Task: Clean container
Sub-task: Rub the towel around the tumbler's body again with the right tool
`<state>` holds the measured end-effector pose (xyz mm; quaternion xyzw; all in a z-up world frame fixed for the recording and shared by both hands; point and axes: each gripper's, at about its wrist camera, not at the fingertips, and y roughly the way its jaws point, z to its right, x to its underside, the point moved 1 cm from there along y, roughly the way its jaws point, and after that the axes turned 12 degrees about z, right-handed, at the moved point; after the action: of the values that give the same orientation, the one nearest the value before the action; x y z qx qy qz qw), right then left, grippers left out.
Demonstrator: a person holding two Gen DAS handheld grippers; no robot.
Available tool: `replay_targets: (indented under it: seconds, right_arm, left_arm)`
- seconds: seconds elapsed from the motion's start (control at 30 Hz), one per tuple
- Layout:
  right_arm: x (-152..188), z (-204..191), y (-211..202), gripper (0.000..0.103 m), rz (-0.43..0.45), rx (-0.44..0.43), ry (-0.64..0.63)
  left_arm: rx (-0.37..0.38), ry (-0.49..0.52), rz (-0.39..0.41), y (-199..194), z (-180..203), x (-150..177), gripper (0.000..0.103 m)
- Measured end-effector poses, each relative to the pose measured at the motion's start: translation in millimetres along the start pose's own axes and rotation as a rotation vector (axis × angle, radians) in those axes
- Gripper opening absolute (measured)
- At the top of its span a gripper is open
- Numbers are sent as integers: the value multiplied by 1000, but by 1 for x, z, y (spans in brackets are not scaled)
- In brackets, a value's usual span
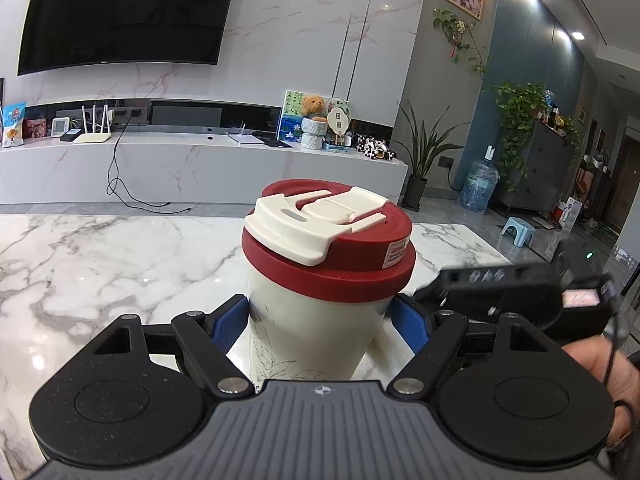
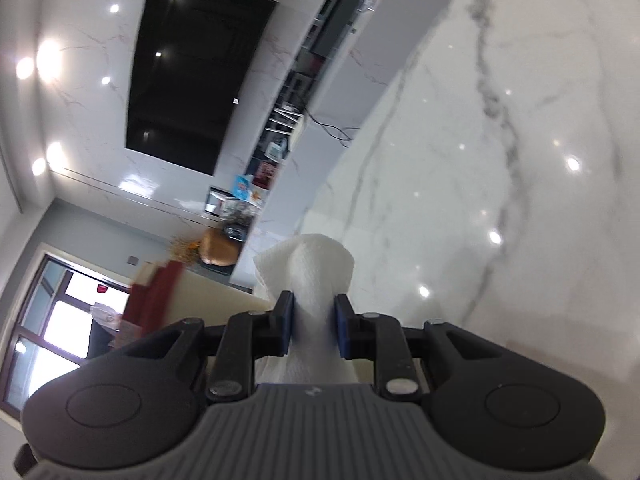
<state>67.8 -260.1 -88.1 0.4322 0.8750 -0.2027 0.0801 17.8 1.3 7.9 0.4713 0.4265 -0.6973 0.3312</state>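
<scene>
Cream travel cup (image 1: pixel 312 320) with dark red lid (image 1: pixel 332 248), upright above white marble worktop (image 1: pixel 100 264).
Left tool (image 1: pixel 320 316) clamps its blue pads on the cup's cream wall, faintly printed with leaves. Right tool (image 2: pixel 313 326) pinches a folded white paper towel (image 2: pixel 308 276) beside the cup.

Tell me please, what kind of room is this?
Most likely a home living room: a large wall-mounted television hangs over a long marble media console, with a teddy bear and potted plants nearby. The cup stands on a marble table.
</scene>
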Motion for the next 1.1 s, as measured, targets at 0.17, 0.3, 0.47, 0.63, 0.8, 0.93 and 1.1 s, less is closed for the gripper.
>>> replay_targets:
  seconds: [0.17,0.3,0.47,0.63,0.8,0.93,1.1]
  right_arm:
    - [10,5,10,24,-16,96,-84]
    - [14,12,18,24,-39,164,-143]
    - [20,17,22,23,-54,212,-166]
    - [22,18,24,23,-53,215,-172]
    - [25,18,26,23,-51,219,-178]
    - [27,19,28,23,-50,222,-182]
    - [28,15,32,23,-50,224,-184]
  left_arm:
    - [-2,-3,0,0,0,0,77]
    - [-3,-2,0,0,2,1,77]
    - [-11,4,-4,0,7,1,77]
    - [-24,-6,-10,-1,8,0,78]
    - [-46,-17,-11,1,8,-1,79]
    - [-80,-59,-21,0,8,0,81]
    - [-168,-78,-31,-2,16,6,83]
